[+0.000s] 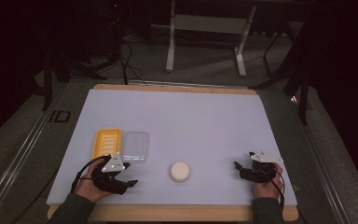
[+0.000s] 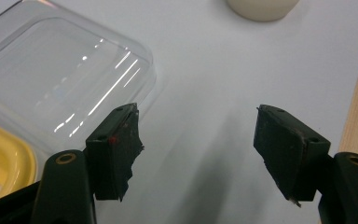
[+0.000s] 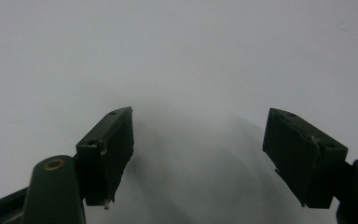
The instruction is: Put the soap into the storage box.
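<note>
In the high view, the white round bar of soap (image 1: 180, 171) lies low on the pale surface (image 1: 200, 116), slightly left of centre in the frame. The yellow soap dish (image 1: 106, 142) and its clear plastic lid (image 1: 135, 147) lie side by side at the lower left, just above the left gripper (image 1: 128, 176). The right gripper (image 1: 240, 165) rests at the lower right, well apart from the soap.

Both pairs of jaws stand wide open and hold nothing. In the left gripper view, the clear lid (image 2: 60, 79) fills the upper left, the yellow dish (image 2: 2, 161) peeks in at the lower left, and the edge of the soap (image 2: 262, 8) shows at the top. The right gripper view (image 3: 198, 154) looks onto bare surface.

The step in hand appears to be the first reach for the soap, probably to set it in the dish. To do it well:

- Use the gripper nearer the soap; the left one looks closer and already half faces it.
- Come in low and level, with the jaws straddling the bar across its middle.
- Close gently; soap is likely slippery and may squirt out or dent.
- Keep the wrist clear of the lid, which looks light enough to skid away at a nudge.
</note>
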Motion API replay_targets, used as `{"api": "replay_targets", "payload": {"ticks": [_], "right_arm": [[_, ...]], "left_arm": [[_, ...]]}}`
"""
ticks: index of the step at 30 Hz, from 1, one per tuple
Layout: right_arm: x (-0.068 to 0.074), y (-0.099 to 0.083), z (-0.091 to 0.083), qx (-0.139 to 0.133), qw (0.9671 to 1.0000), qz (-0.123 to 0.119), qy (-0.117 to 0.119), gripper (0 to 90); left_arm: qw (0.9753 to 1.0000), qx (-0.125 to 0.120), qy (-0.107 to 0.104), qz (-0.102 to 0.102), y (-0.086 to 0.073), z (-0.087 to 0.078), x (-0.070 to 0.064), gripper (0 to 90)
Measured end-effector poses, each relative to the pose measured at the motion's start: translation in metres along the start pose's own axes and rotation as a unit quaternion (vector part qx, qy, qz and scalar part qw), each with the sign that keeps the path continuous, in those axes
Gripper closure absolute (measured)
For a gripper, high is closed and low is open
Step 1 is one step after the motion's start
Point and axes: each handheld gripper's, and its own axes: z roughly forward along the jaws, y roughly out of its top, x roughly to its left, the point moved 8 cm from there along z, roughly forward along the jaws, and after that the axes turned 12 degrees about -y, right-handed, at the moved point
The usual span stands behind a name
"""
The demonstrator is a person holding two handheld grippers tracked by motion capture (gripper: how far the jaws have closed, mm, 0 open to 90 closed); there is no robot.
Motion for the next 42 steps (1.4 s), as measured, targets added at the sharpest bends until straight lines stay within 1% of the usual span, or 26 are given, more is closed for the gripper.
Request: {"api": "replay_targets", "payload": {"ticks": [7,11,18,24,27,29,42], "right_arm": [[0.0,0.0,-0.001,-0.004,1.0,0.001,-0.001,24.1],[0.0,0.0,-0.001,-0.006,1.0,0.001,-0.002,24.0],[0.0,0.0,-0.001,-0.005,1.0,0.004,-0.002,24.0],[-0.001,0.001,-0.001,-0.007,1.0,0.005,-0.002,22.9],[-0.001,0.001,-0.001,-0.007,1.0,0.005,-0.002,22.6],[-0.001,0.001,-0.001,-0.008,1.0,0.006,-0.002,22.5],[-0.001,0.001,-0.002,-0.008,0.9999,0.008,-0.002,21.2]], "left_arm": [[0.9999,0.007,-0.005,0.012,0.008,0.003,0.0,31.3],[0.9996,0.016,-0.014,0.018,0.011,0.008,0.0,31.4],[0.999,0.025,-0.019,0.031,0.019,0.015,-0.001,31.2],[0.9981,0.032,-0.026,0.046,0.028,0.018,-0.005,30.8],[0.9977,0.035,-0.028,0.049,0.031,0.021,-0.006,30.6],[0.997,0.042,-0.031,0.056,0.033,0.022,-0.006,30.3],[0.9954,0.055,-0.039,0.068,0.043,0.032,-0.007,30.1]]}}
